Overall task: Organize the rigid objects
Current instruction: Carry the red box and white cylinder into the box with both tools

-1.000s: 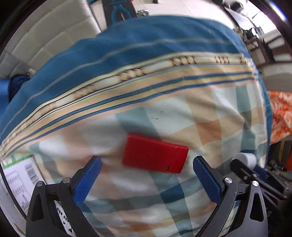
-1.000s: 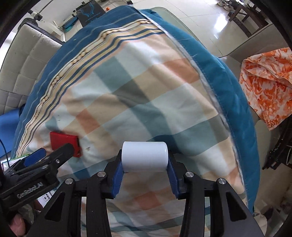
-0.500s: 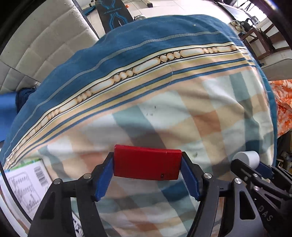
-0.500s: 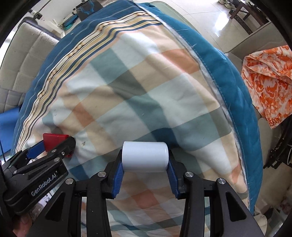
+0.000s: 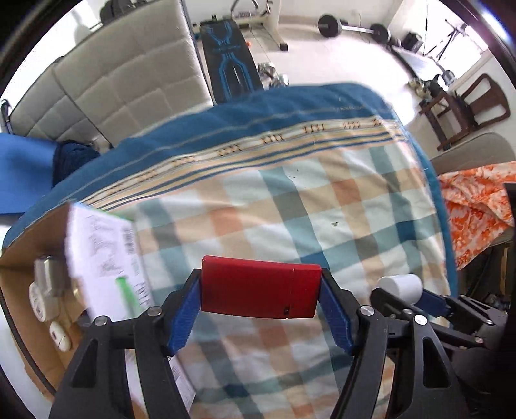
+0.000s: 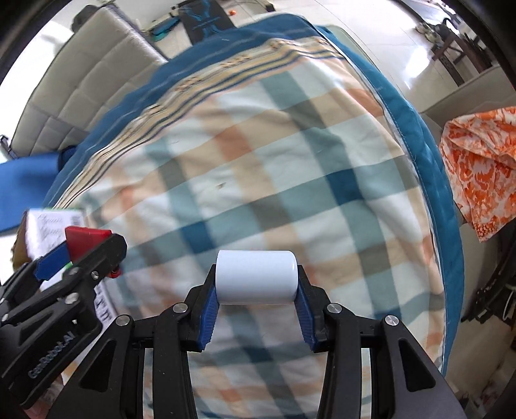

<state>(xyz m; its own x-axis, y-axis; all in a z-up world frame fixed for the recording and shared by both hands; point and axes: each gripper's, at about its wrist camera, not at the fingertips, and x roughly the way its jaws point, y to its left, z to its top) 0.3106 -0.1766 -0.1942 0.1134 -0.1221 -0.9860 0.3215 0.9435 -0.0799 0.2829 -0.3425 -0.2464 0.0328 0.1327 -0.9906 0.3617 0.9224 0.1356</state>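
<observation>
My left gripper (image 5: 261, 298) is shut on a flat red box (image 5: 259, 287) and holds it above the checked blanket (image 5: 322, 209). My right gripper (image 6: 256, 287) is shut on a white cylinder (image 6: 256, 277), also held above the blanket. In the left wrist view the white cylinder (image 5: 401, 285) shows at the right, beside the red box. In the right wrist view the red box (image 6: 85, 238) shows at the left in the left gripper. A cardboard box (image 5: 29, 274) with a printed white flap (image 5: 103, 264) stands at the left; small white and metal items lie inside.
The blanket covers a bed with a blue border (image 5: 258, 109). A padded beige headboard (image 5: 113, 80) stands behind. An orange patterned cloth (image 6: 480, 161) lies at the right. A wooden chair (image 5: 467, 106) and a barbell (image 5: 351, 29) stand on the floor beyond.
My left gripper closed on the red box and lifted it off the blanket. Both grippers rose and pulled back, and the cardboard box came into view at the left.
</observation>
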